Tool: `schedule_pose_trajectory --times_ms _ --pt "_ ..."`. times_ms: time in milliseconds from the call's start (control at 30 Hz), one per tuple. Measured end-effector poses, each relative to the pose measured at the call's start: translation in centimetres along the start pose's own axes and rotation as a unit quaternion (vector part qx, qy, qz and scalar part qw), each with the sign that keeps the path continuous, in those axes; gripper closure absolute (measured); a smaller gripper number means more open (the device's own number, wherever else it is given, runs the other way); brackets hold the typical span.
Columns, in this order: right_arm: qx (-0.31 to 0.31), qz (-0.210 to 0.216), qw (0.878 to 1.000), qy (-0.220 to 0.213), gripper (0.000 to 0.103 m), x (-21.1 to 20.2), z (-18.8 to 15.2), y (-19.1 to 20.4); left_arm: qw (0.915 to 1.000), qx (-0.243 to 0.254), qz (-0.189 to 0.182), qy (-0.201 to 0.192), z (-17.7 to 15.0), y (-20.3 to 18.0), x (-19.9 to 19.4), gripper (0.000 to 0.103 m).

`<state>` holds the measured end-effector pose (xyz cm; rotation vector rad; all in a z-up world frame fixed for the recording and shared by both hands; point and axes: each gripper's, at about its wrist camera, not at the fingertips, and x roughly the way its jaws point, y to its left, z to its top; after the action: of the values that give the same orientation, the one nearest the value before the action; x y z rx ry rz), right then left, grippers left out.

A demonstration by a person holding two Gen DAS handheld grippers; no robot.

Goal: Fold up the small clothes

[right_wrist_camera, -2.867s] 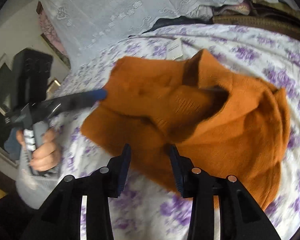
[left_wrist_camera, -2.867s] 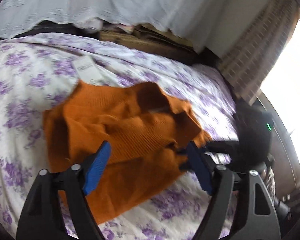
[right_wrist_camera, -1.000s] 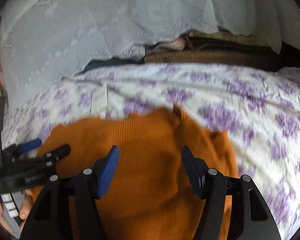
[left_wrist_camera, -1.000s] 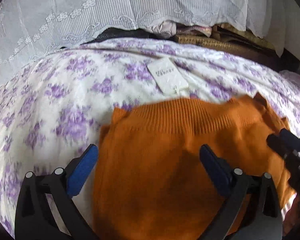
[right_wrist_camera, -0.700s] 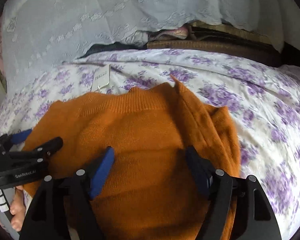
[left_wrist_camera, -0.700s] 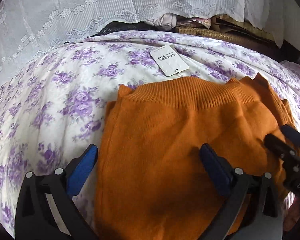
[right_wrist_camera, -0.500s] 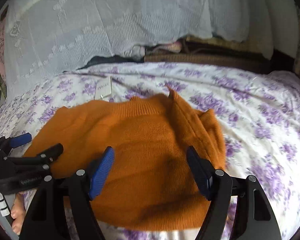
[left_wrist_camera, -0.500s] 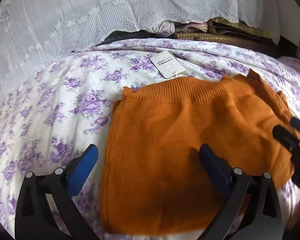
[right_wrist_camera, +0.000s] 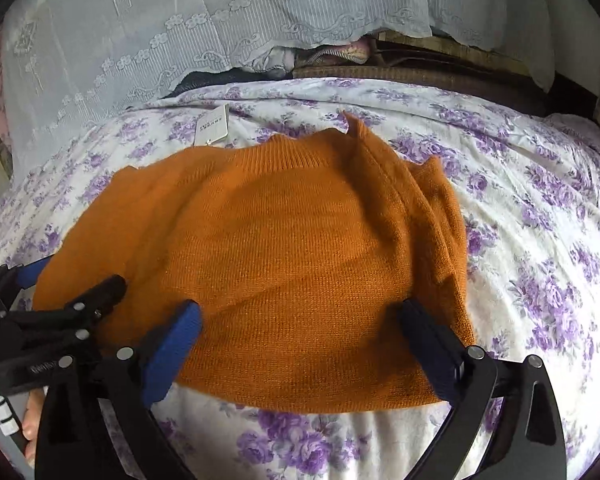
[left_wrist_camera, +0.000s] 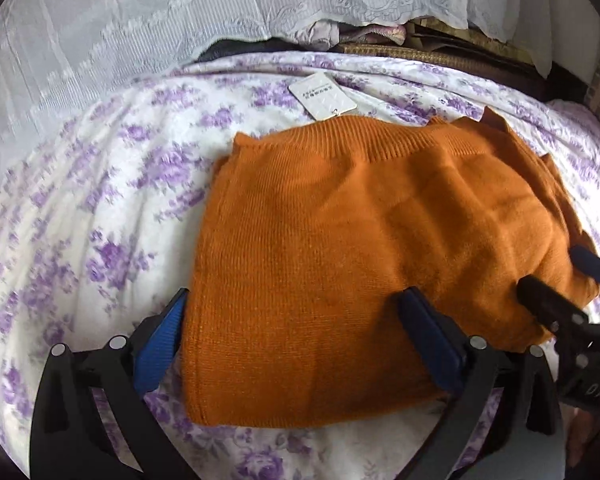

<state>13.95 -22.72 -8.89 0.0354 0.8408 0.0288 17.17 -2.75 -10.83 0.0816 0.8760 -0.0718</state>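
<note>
The crumpled orange sweater [left_wrist_camera: 352, 248] now lies folded flat, both tongs released

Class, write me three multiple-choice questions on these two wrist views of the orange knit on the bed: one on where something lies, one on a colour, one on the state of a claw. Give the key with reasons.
1. Where is the white tag?
A. beyond the ribbed edge of the orange knit
B. under the left claw
C. on the lace curtain

2. What colour are the flowers on the bedsheet?
A. red
B. purple
C. green

3. How is the right claw?
A. shut on the knit
B. shut on the tag
C. open

Key: A, the tag lies on the sheet past the ribbing; B, the print is purple; C, its fingers stand wide apart.
</note>
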Motion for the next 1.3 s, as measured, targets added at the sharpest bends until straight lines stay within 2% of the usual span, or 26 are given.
schedule_pose_trajectory --times_ms 133,233,300,333,367,433,467,500,633,733,767,833,933,1033,1133,1200,1233,1300 --pt "-0.007 -0.007 1.000 0.005 0.003 0.2 0.0 0.2 1.0000 -0.005 -0.005 0.000 0.0 0.2 0.0 0.004" --pt "-0.019 -0.008 1.000 0.002 0.003 -0.4 -0.1 0.2 0.9996 -0.014 -0.010 -0.024 0.1 0.6 -1.1 0.004" --pt "0.004 -0.018 0.999 -0.043 0.003 -2.1 -0.3 -0.5 0.9980 -0.030 -0.018 -0.052 0.2 1.2 -2.3 0.004" --pt "0.022 -0.037 0.997 -0.068 0.003 -3.0 -0.3 -1.2 0.9974 -0.036 -0.018 -0.059 0.2 1.5 -2.6 0.004" --pt "0.035 -0.045 0.995 -0.076 0.003 -3.3 -0.2 -1.8 0.9974 -0.040 -0.014 -0.059 0.3 1.6 -2.5 0.004" --pt "0.062 -0.040 0.996 -0.053 0.003 -2.3 -0.2 -3.1 0.9993 -0.034 0.005 -0.015 0.3 1.6 -0.5 0.004" --pt "0.078 -0.028 0.997 -0.004 0.003 -0.6 -0.3 -3.8 0.9994 -0.029 -0.002 0.018 0.2 1.4 1.0 0.004" --pt "0.093 -0.014 0.995 0.025 0.003 0.5 -0.4 -4.4 0.9993 -0.033 -0.005 0.018 0.3 1.5 1.0 0.004" --pt "0.130 0.028 0.991 -0.004 0.003 -0.8 -0.5 -5.9 0.9996 -0.028 -0.002 -0.006 0.4 1.4 -0.2 0.004" --pt "0.208 0.096 0.973 -0.025 0.003 -2.0 -1.2 -8.8 0.9985 -0.015 -0.012 -0.051 0.4 0.9 -2.2 0.005" --pt "0.236 0.123 0.964 -0.026 0.003 -2.2 -1.5 -9.7 0.9978 -0.005 -0.012 -0.065 0.4 0.5 -2.8 0.005" --pt "0.273 0.158 0.948 -0.032 0.003 -2.9 -2.2 -11.0 0.9971 0.009 -0.006 -0.075 0.3 -0.2 -3.2 0.005" --pt "0.299 0.187 0.935 -0.040 0.003 -3.9 -3.3 -11.4 0.9975 0.025 0.007 -0.066 0.2 -0.7 -2.7 0.005" --pt "0.321 0.208 0.923 -0.036 0.003 -4.6 -4.4 -11.4 0.9981 0.014 0.012 -0.058 0.2 -0.4 -2.4 0.004" --pt "0.359 0.261 0.896 -0.029 0.003 -5.2 -6.3 -11.2 0.9982 -0.004 0.019 -0.057 0.4 0.3 -2.5 0.004" --pt "0.385 0.300 0.873 -0.023 0.003 -5.2 -7.0 -10.7 0.9982 -0.014 0.022 -0.054 1.0 0.5 -2.5 0.004" --pt "0.390 0.303 0.870 -0.018 0.003 -4.9 -6.8 -10.7 0.9984 -0.018 0.019 -0.051 1.2 0.5 -2.5 0.004" --pt "0.405 0.281 0.870 -0.001 0.004 -3.6 -6.0 -10.4 0.9990 -0.021 0.008 -0.038 2.1 0.3 -2.3 0.004"
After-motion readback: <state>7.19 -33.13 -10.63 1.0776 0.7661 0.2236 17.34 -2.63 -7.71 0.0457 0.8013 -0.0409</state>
